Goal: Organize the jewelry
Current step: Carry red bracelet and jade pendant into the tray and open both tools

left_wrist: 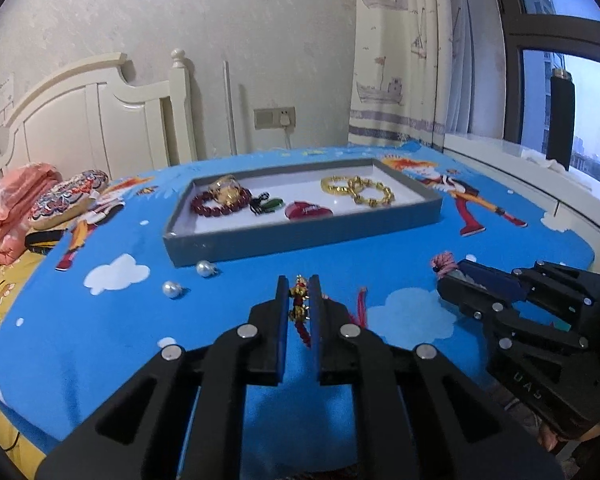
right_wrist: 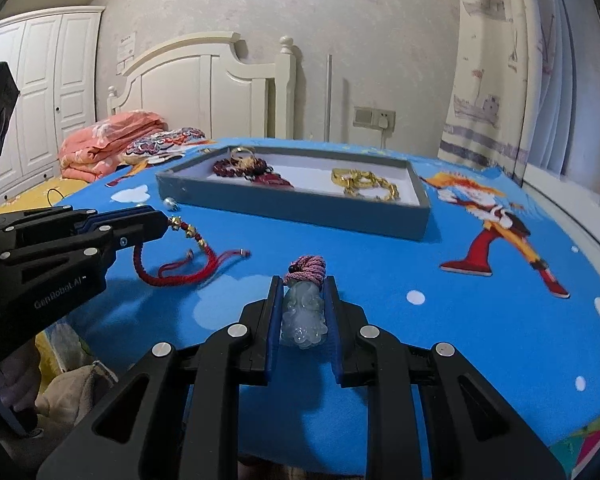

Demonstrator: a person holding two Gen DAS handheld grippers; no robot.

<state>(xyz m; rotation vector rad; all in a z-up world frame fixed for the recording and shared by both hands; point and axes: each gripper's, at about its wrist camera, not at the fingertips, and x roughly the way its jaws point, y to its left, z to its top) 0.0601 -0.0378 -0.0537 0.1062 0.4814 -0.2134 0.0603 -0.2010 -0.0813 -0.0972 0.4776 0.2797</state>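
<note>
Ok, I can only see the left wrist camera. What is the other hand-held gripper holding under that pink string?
Observer: The right hand-held gripper is shut on a pale carved jade pendant. The pink braided cord is bunched on top of it.
Operator: Is my red bracelet all up in the air?
Observer: No. The left hand-held gripper pinches only the beaded end of the red braided cord bracelet with gold beads. Its loop seems to rest on the blue cartoon tablecloth.
Operator: Is the loop touching the tray?
Observer: No, it lies apart from the grey rectangular tray.
</note>
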